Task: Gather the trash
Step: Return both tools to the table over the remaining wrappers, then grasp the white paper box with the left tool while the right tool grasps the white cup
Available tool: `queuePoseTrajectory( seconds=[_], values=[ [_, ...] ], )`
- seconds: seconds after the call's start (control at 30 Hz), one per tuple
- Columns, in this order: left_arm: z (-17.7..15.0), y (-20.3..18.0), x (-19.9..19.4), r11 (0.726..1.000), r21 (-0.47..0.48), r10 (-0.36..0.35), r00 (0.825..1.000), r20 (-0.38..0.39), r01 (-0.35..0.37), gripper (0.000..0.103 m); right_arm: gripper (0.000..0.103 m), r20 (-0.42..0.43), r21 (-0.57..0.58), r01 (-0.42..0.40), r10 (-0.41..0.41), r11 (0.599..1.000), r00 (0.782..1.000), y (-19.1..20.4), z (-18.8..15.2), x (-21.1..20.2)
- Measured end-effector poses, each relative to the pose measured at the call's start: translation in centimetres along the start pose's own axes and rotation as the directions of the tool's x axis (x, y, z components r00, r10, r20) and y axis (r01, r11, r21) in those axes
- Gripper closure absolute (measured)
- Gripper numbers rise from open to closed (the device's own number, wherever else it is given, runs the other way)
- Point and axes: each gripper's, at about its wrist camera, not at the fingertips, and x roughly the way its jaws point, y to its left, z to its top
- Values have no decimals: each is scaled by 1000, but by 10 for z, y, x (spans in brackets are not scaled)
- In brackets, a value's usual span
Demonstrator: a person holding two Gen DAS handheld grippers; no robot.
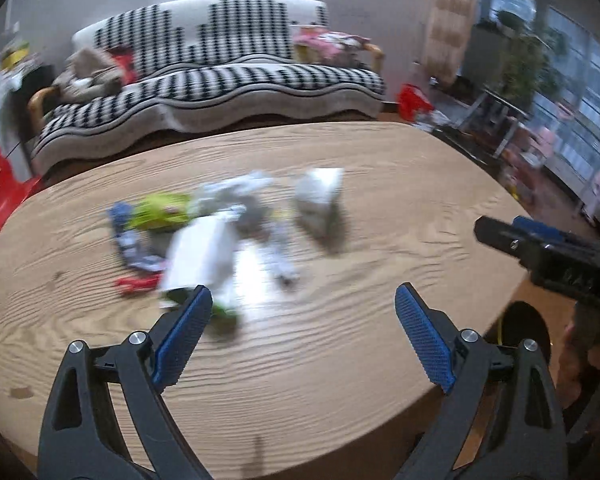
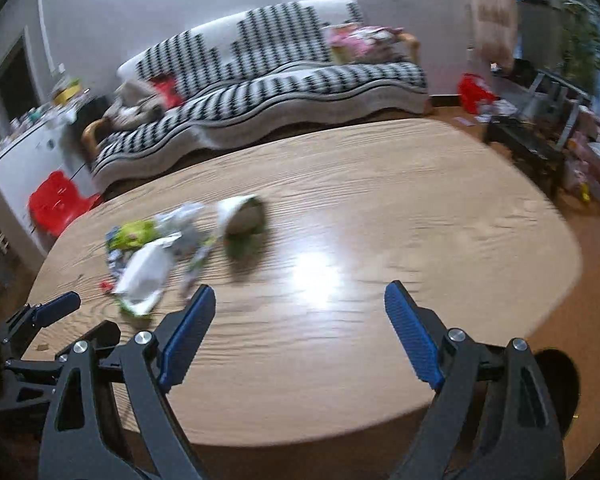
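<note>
Trash [image 1: 204, 236] lies in a loose, motion-blurred heap on the left part of a rounded wooden table [image 1: 380, 184], all of it resting on the tabletop and none of it held. In the left wrist view the heap shows a white crumpled bag [image 1: 200, 256] nearest the camera, a yellow-green wrapper [image 1: 160, 212] behind it, a blue-and-white wrapper [image 1: 130, 246] to its left, a small red scrap [image 1: 134, 282] at the near edge, and a white paper cup [image 1: 320, 200] lying on its side just to the right of the rest. The left gripper [image 1: 302, 304] hangs above the near part of the table with its jaws spread wide and nothing between its blue pads; the left pad overlaps the near edge of the heap in the picture, but whether it touches cannot be told. The right gripper [image 2: 300, 300] is likewise wide open and empty, over bare wood to the right of the heap. Each gripper appears at the edge of the other's view. Behind the table stands a sofa [image 1: 220, 76] under a black-and-white patterned cover, and a red stool [image 2: 58, 202] sits on the floor at the left.
</note>
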Motion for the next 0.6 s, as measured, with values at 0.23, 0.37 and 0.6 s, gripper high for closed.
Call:
queuePoseTrajectory(
  seconds=[0.23, 0.37, 0.6],
  values=[
    [-5, 75, 2, 993, -74, 90, 996, -25, -91, 13, 19, -34, -71, -41, 38, 997, 999, 69, 5, 52],
    [-4, 108, 6, 987, -114, 111, 993, -32, -114, 13, 19, -21, -79, -73, 71, 994, 997, 81, 9, 63],
    [-10, 135, 19, 980, -166, 100, 994, -39, -105, 13, 19, -21, -66, -68, 66, 996, 998, 78, 24, 84]
  ],
)
